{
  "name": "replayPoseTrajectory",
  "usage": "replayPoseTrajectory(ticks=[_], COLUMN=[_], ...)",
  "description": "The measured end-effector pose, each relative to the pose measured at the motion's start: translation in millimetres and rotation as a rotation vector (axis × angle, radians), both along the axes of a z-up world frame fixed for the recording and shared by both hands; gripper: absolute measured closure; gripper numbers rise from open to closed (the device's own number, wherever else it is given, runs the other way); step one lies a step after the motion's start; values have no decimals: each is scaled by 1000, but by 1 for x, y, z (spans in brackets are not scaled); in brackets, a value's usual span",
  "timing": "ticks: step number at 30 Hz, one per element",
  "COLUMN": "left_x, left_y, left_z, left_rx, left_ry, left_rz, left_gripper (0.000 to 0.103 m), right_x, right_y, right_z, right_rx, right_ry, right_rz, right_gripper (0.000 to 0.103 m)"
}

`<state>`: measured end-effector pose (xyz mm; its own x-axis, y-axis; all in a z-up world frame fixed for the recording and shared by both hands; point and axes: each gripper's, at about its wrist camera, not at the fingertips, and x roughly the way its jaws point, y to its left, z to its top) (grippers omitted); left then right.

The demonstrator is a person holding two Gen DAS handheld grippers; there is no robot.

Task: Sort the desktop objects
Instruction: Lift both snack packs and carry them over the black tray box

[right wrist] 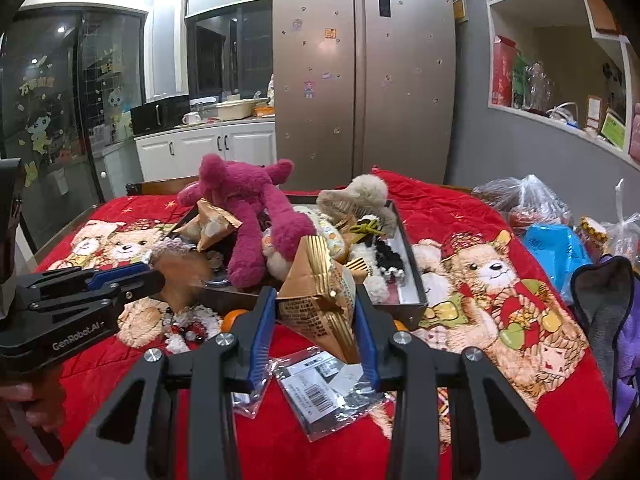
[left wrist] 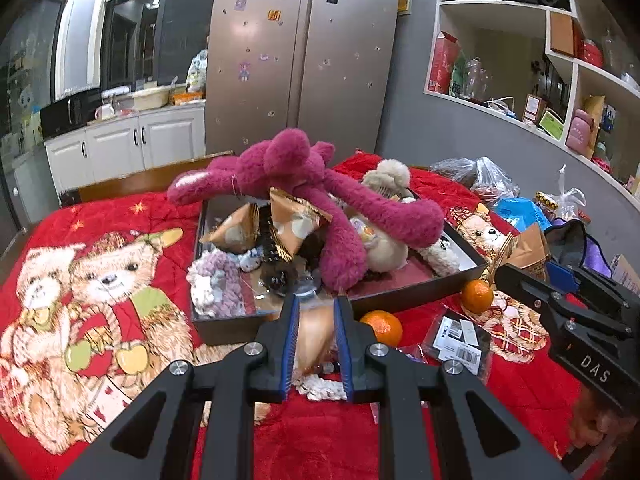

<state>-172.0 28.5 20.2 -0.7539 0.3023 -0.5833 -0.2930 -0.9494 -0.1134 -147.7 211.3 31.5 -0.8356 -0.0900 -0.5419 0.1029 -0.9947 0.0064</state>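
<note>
Now both grippers are loaded, and the step in hand looks like carrying things to the dark tray [left wrist: 404,294] that sits mid-table on the red bear-print blanket [left wrist: 100,240]. The right gripper [right wrist: 316,312] has its jaws drawn in on a gold-and-brown triangular snack pack [right wrist: 320,292], pads pressing its sides, held just above the near edge of the tray. The left gripper [left wrist: 316,320] has its jaws nearly together on a pale tan item [left wrist: 314,330]; it is largely hidden between the blue pads, so I cannot say what it is, though a beaded white string [right wrist: 186,326] hangs under it in the right wrist view.

The tray is already piled: a magenta plush toy [left wrist: 288,184] sprawls over more snack packs, a beige plush and yarn pieces. Two oranges [left wrist: 382,326] and a barcoded clear packet [right wrist: 320,392] lie on the blanket near the tray, not yet sorted.

Next, each load needs a free spot in the crowded tray, probably the bare right end, before the jaws let go.
</note>
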Motion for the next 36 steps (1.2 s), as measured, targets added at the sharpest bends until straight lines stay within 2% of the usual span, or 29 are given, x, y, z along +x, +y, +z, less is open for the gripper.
replayPoseTrajectory(ticks=[5, 8, 14, 20, 23, 25, 27, 29, 33, 36], left_x=[0, -2, 2, 6, 5, 5, 5, 4, 4, 1], left_y=[-4, -7, 3, 25, 27, 26, 27, 27, 32, 26], left_z=[5, 3, -8, -25, -29, -30, -33, -36, -42, -42], left_rx=[-8, -4, 18, -47, -87, -87, -91, -85, -145, -112], left_ry=[29, 15, -49, -77, -68, -65, -73, -84, -59, -70], left_rz=[6, 15, -36, -62, -50, -55, -55, -58, -47, -40], left_gripper=[85, 85, 85, 85, 81, 77, 65, 58, 58, 59], right_x=[3, 4, 4, 3, 2, 1, -1, -1, -3, -3], right_y=[7, 13, 18, 19, 21, 22, 24, 25, 26, 26], right_z=[8, 10, 11, 10, 9, 8, 6, 5, 4, 4], right_rx=[-32, -57, -73, -73, -73, -74, -80, -83, -78, -78], right_ry=[12, 10, 1, -5, -9, -13, -20, -28, -29, -32], right_rz=[-5, -8, -10, -4, -9, -12, -11, -12, -17, -17], right_gripper=[65, 65, 65, 65, 65, 65, 65, 65, 65, 65])
